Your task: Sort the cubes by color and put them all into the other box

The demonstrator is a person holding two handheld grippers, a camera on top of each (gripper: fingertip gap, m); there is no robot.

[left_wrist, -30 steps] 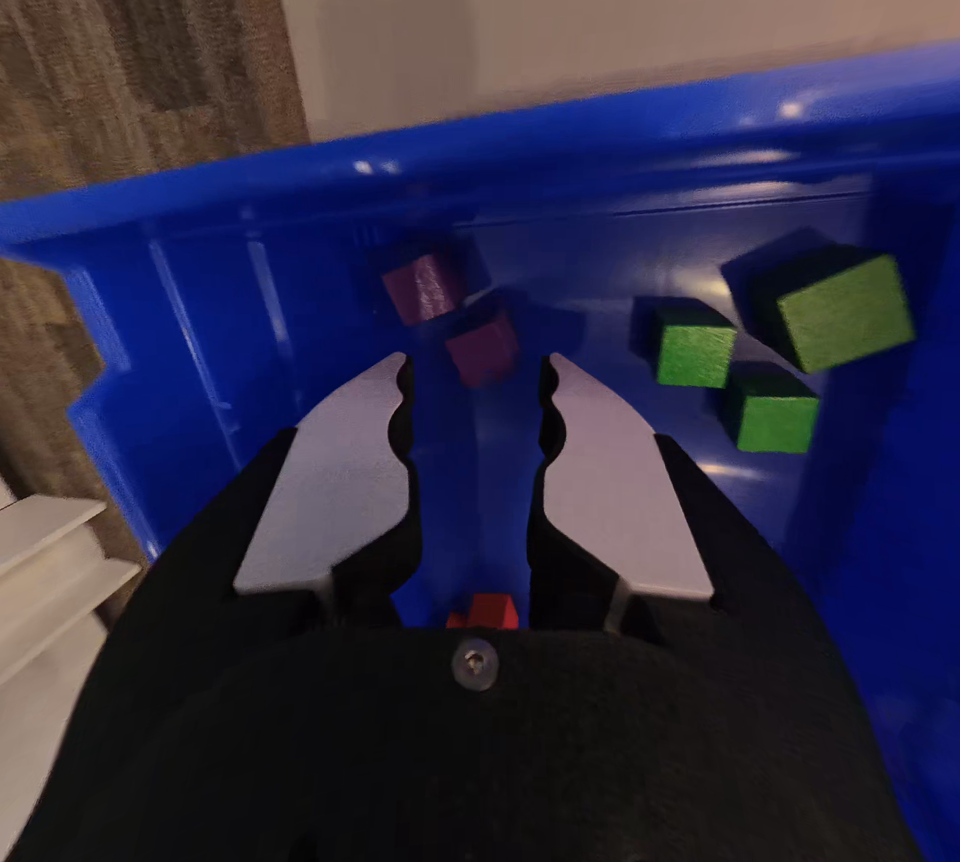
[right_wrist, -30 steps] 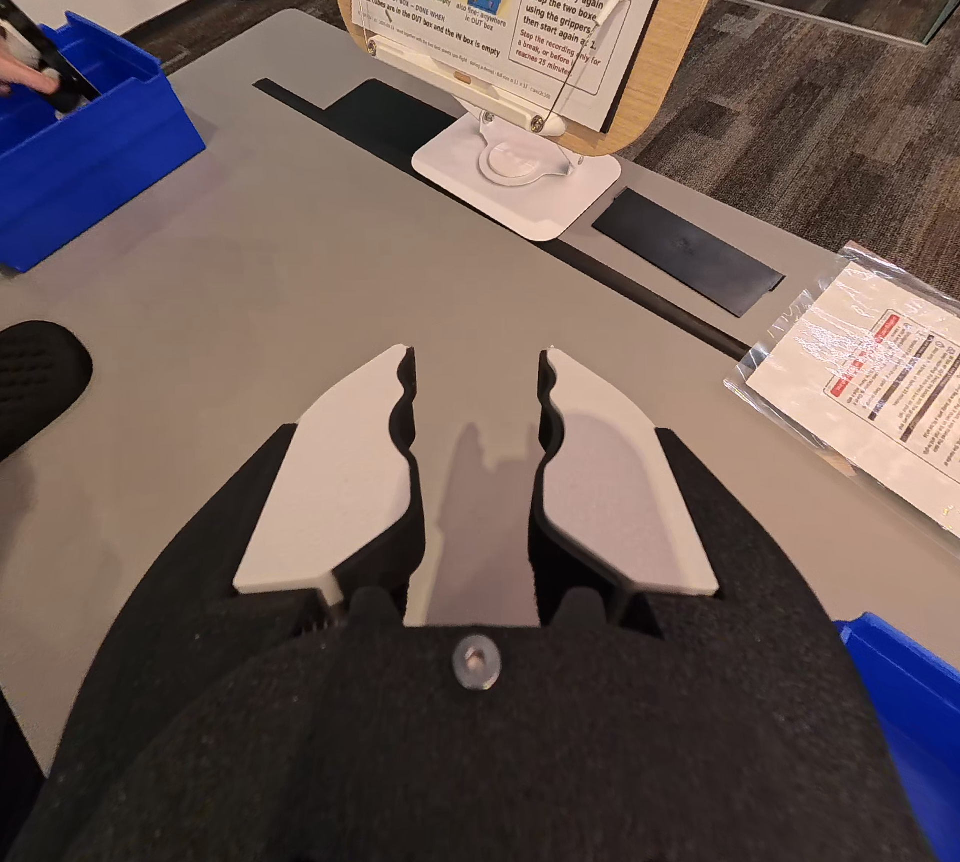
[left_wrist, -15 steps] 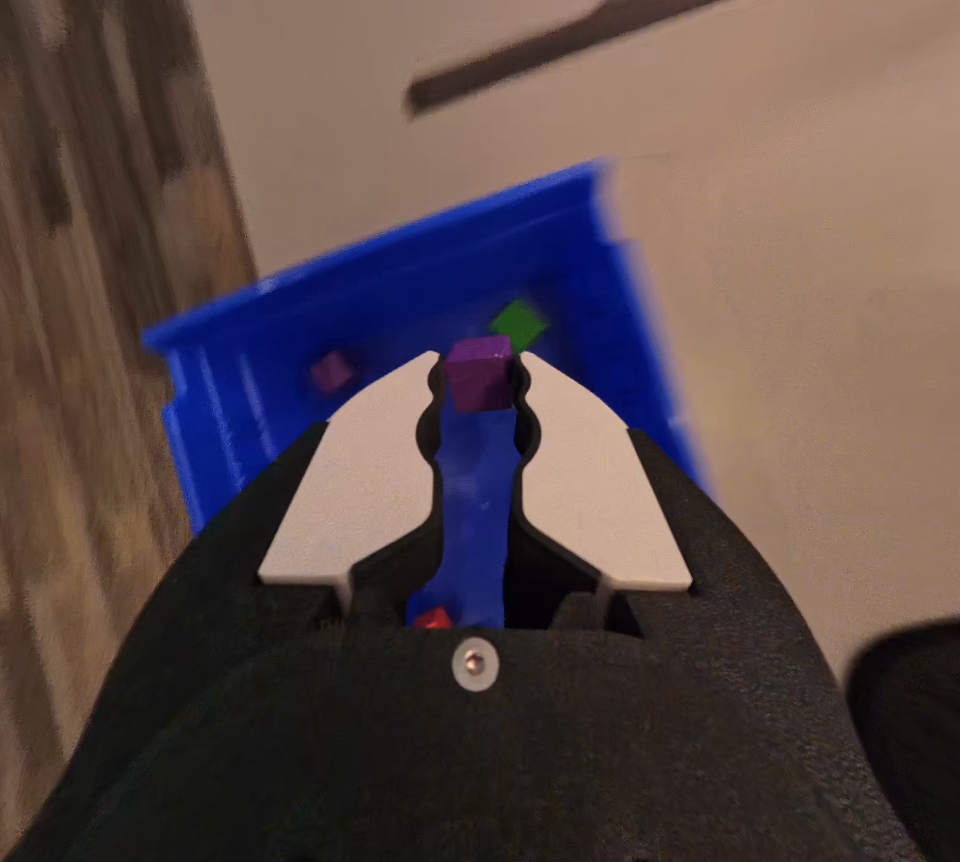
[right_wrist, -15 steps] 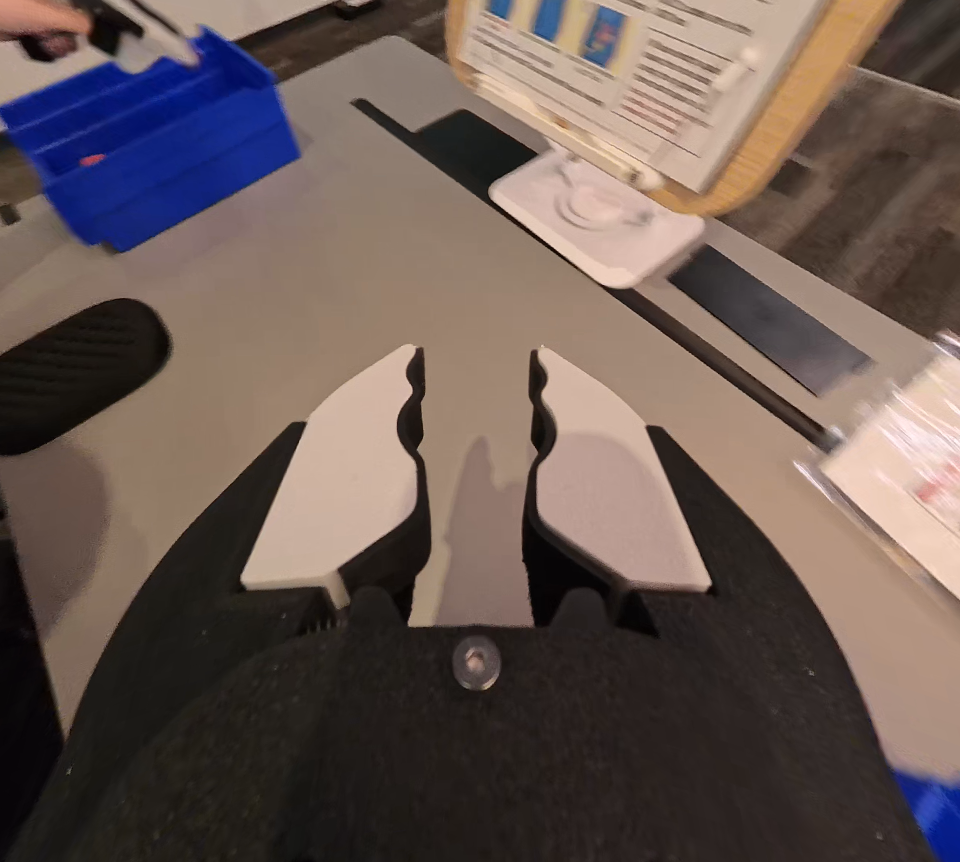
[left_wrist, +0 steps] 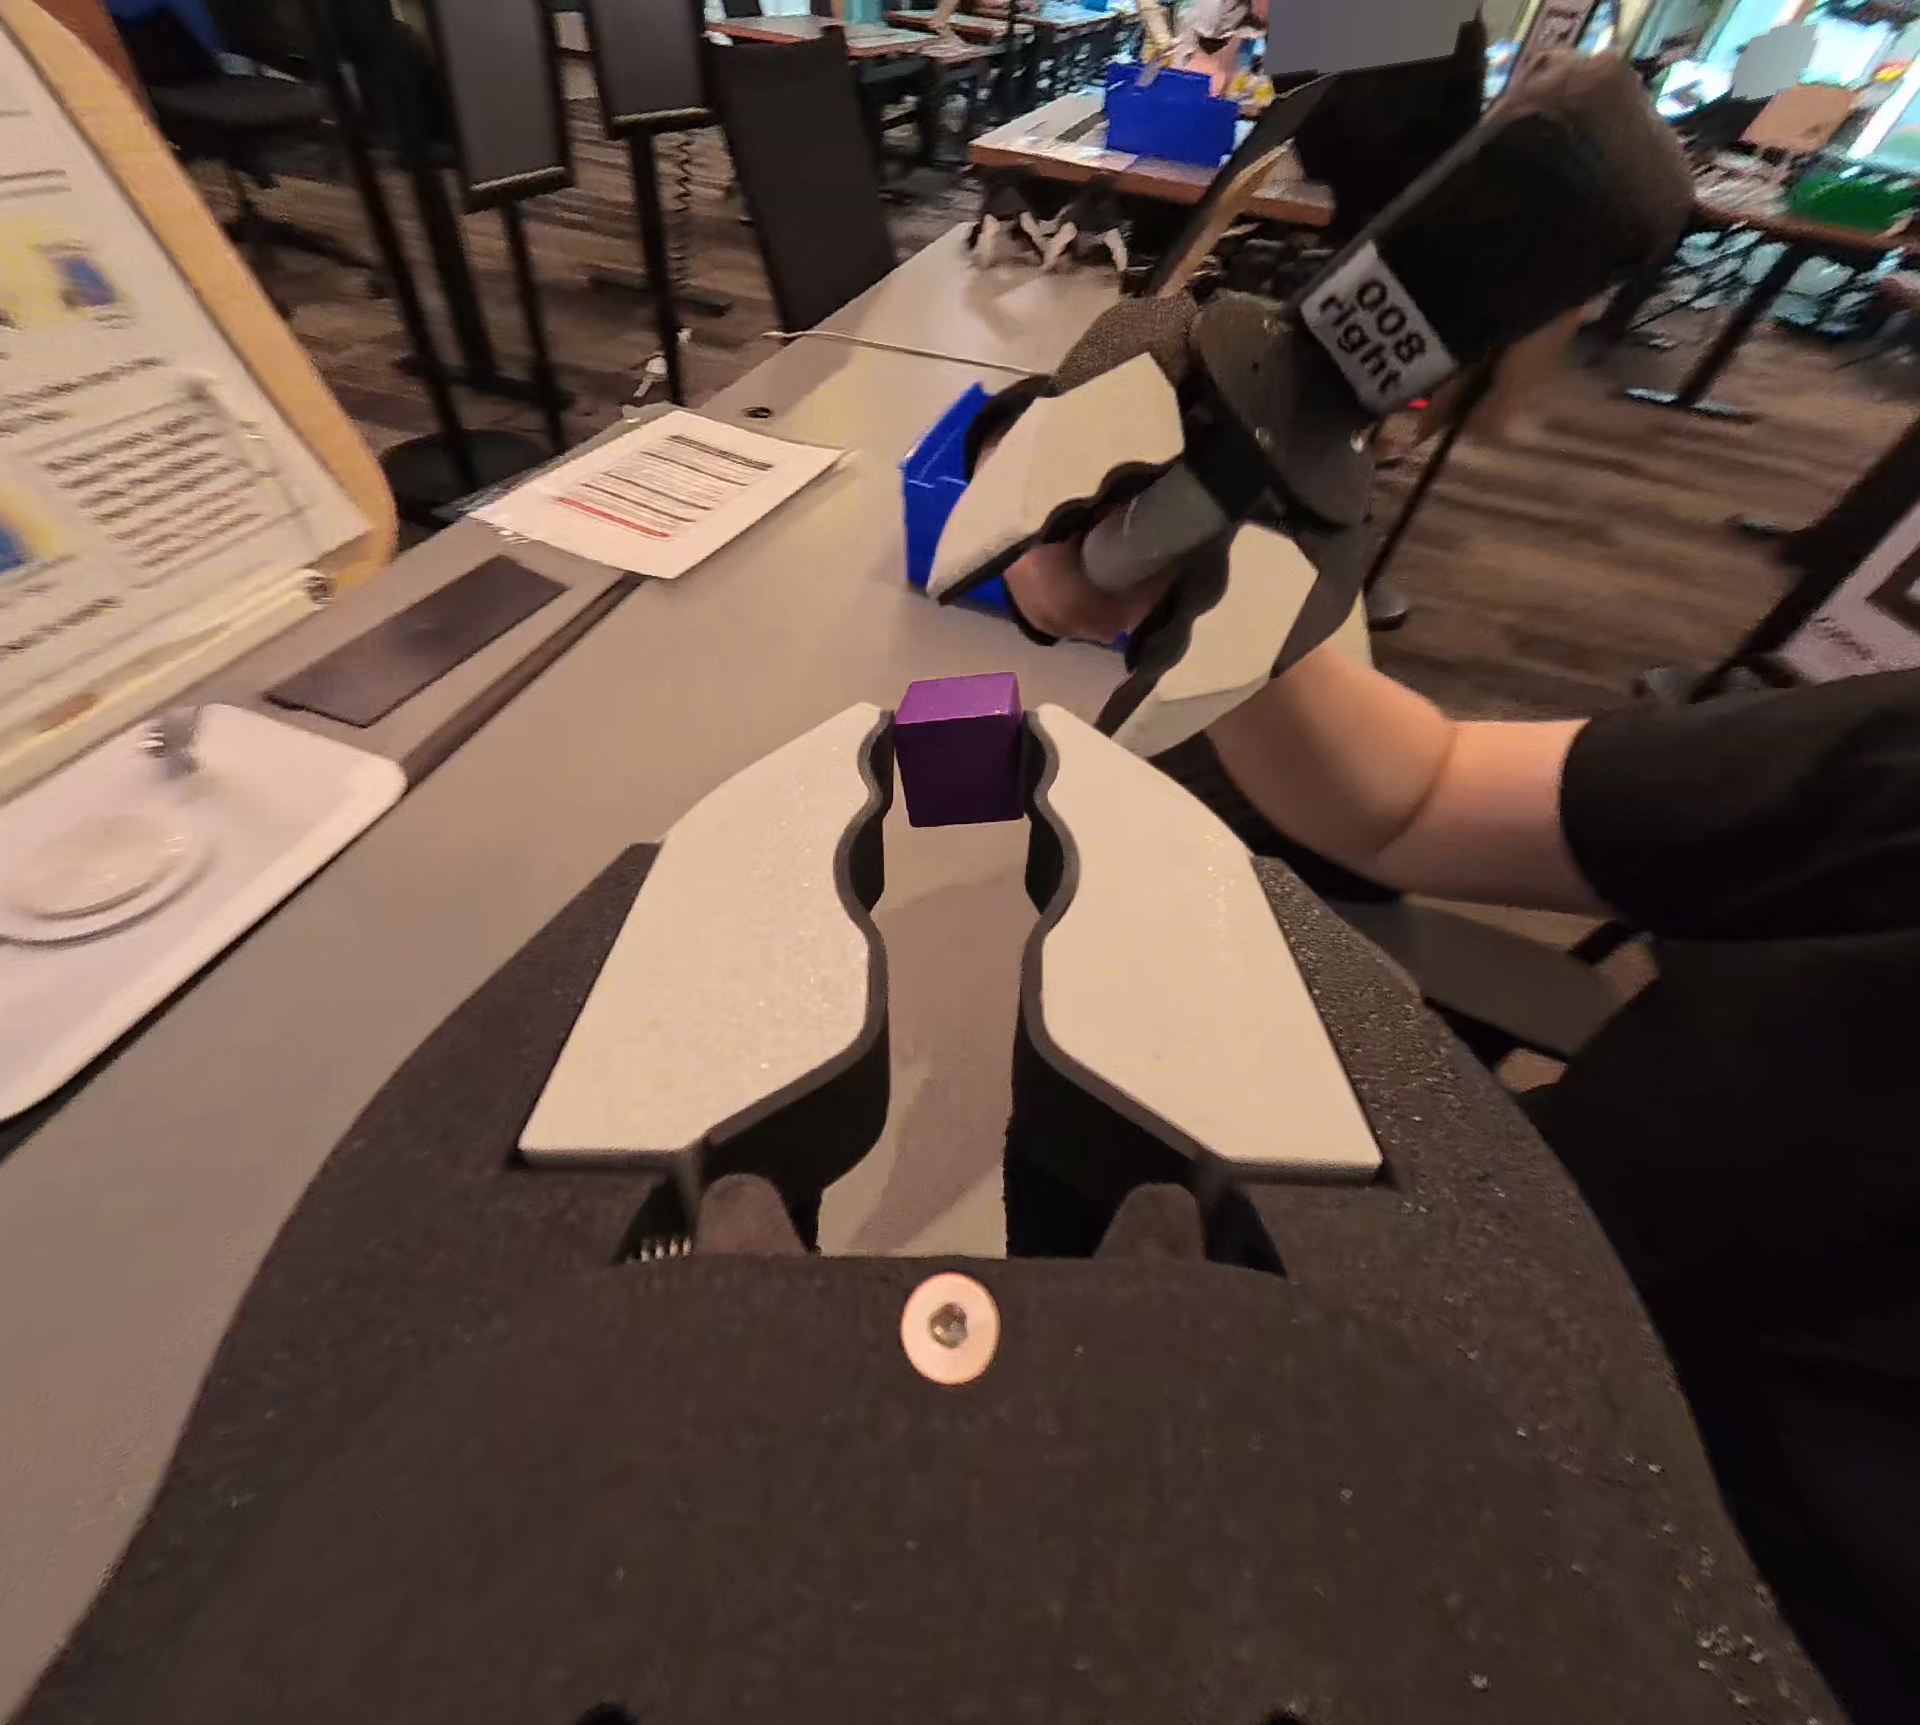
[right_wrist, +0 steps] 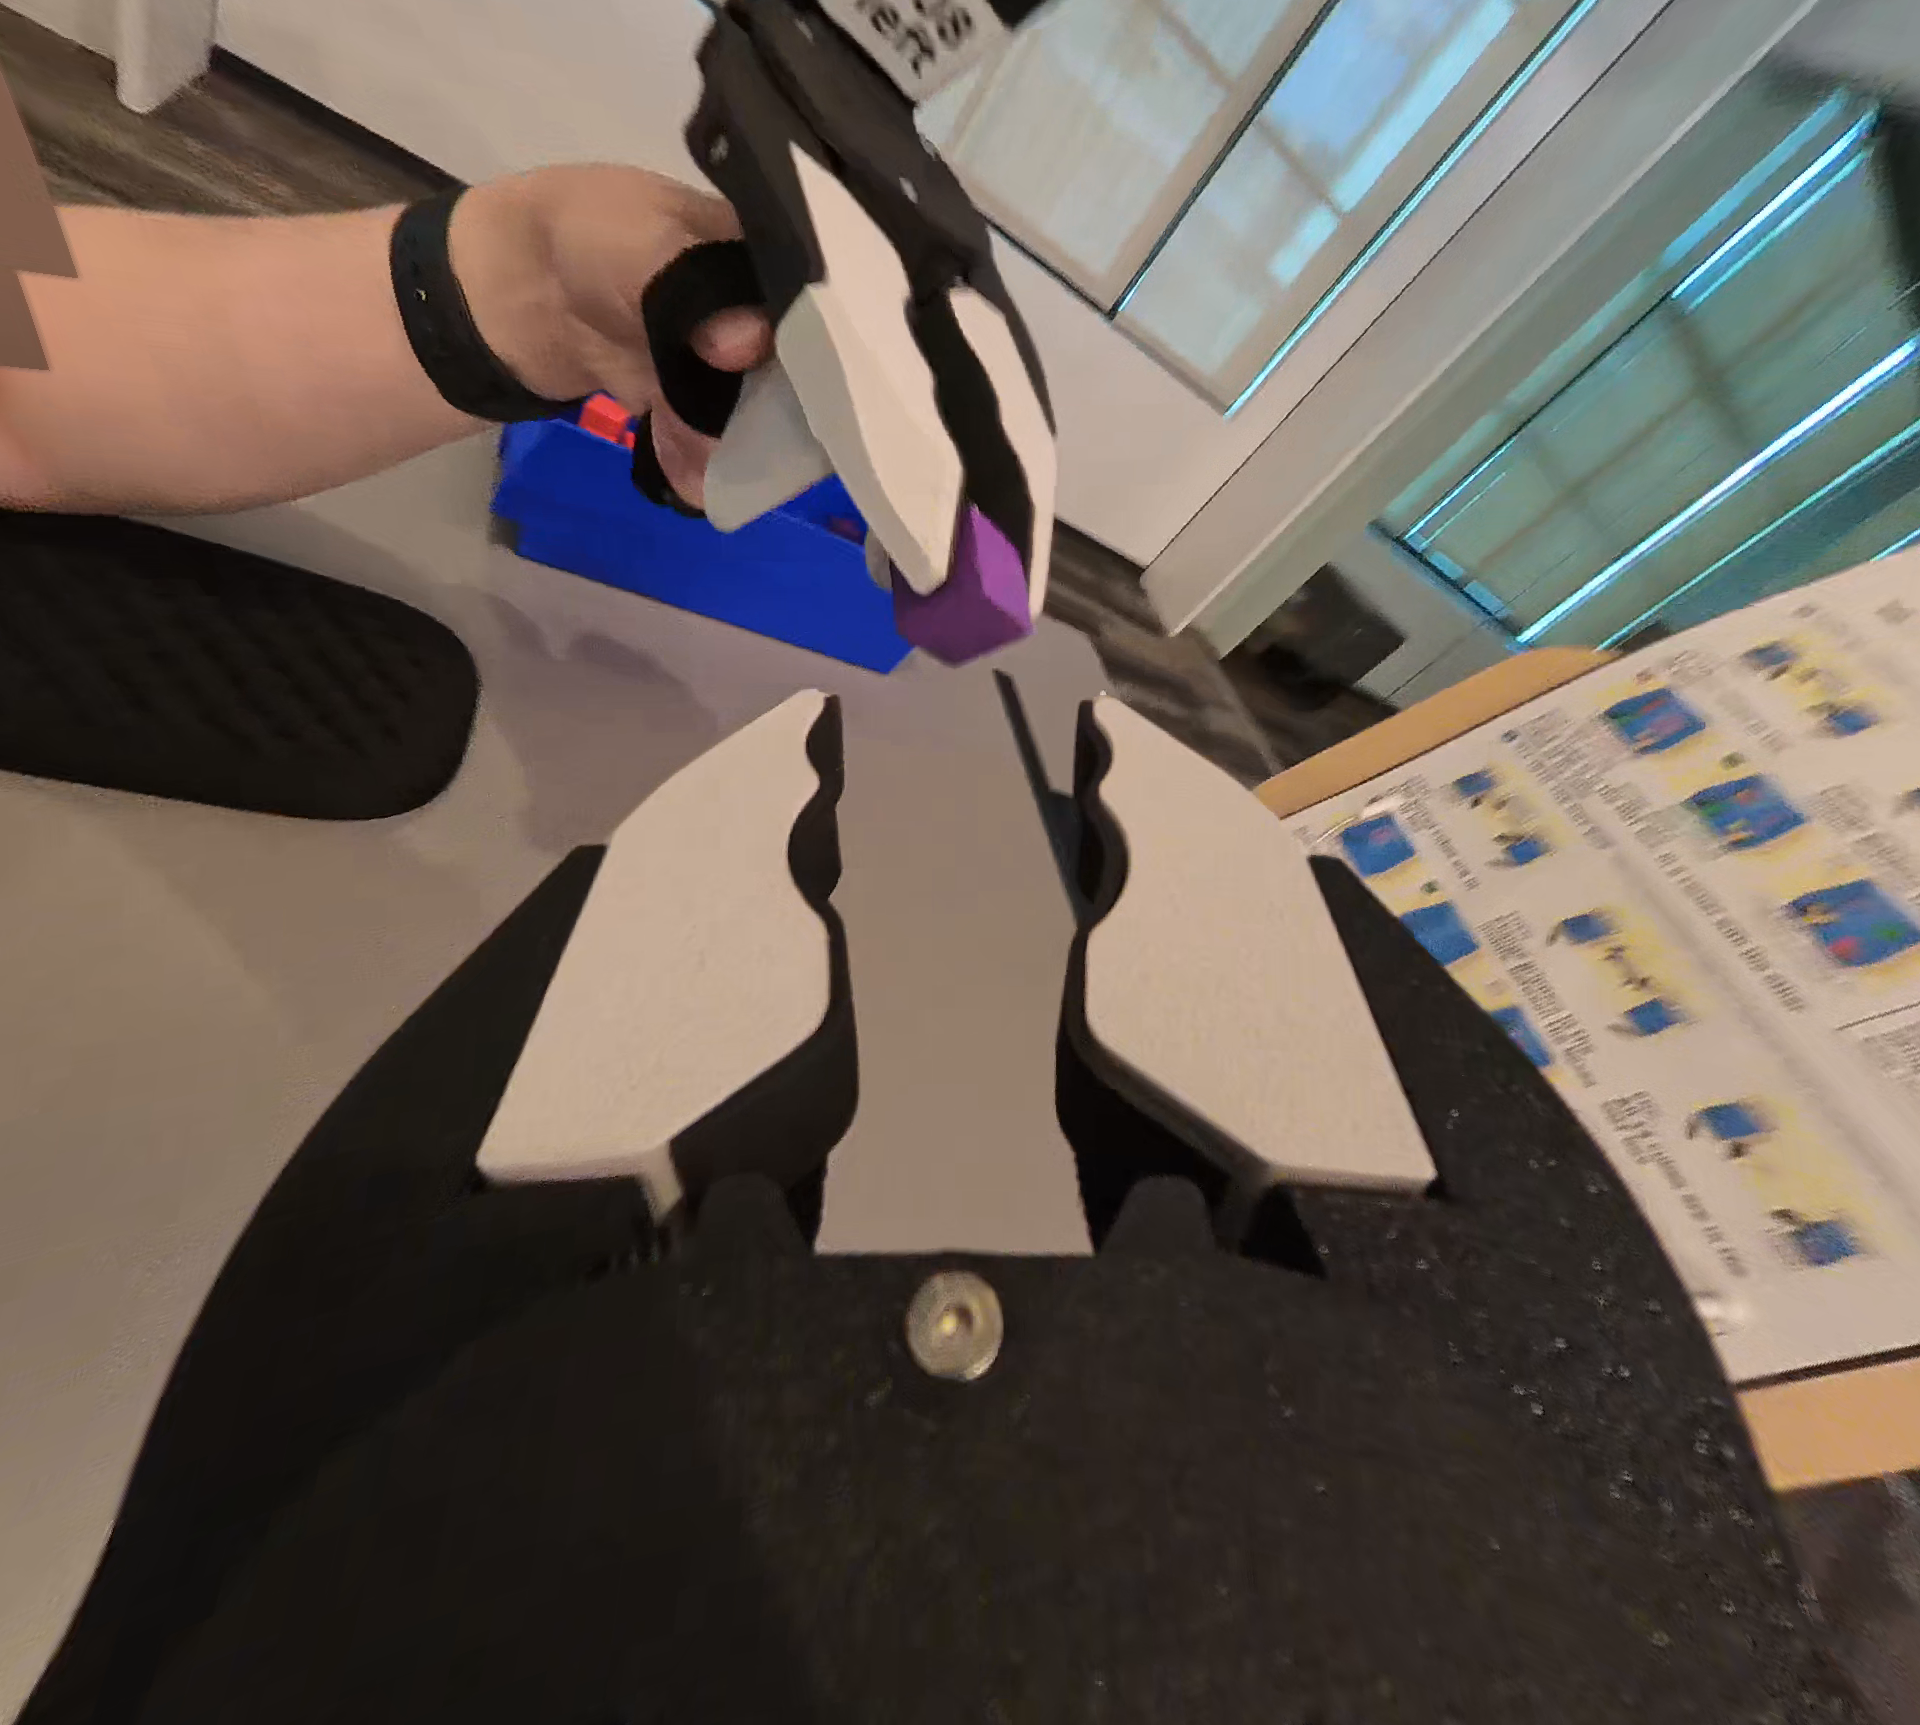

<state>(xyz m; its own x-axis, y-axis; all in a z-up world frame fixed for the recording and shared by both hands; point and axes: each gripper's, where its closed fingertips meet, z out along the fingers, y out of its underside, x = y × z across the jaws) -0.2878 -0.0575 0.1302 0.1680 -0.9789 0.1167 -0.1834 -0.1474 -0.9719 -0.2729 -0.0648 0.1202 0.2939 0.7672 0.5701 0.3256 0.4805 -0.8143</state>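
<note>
While the grey table (left_wrist: pixel 644 699) spreads beneath both tools, an instruction board (right_wrist: pixel 1621 927) stands right of the right gripper (right_wrist: pixel 954 709), whose jaws gape apart with nothing between them. One blue box (right_wrist: pixel 686 553) lies beyond the left gripper (left_wrist: pixel 958 719), another blue box (left_wrist: pixel 935 480) behind the right. Left jaws clamp the purple cube (left_wrist: pixel 958 750) at their tips, above the table, just ahead of the right jaws.

Matt purple cube (left_wrist: pixel 958 748), glossy blue plastic box (right_wrist: pixel 665 537) (scuffed sheen), smooth grey table (left_wrist: pixel 665 688)
</note>
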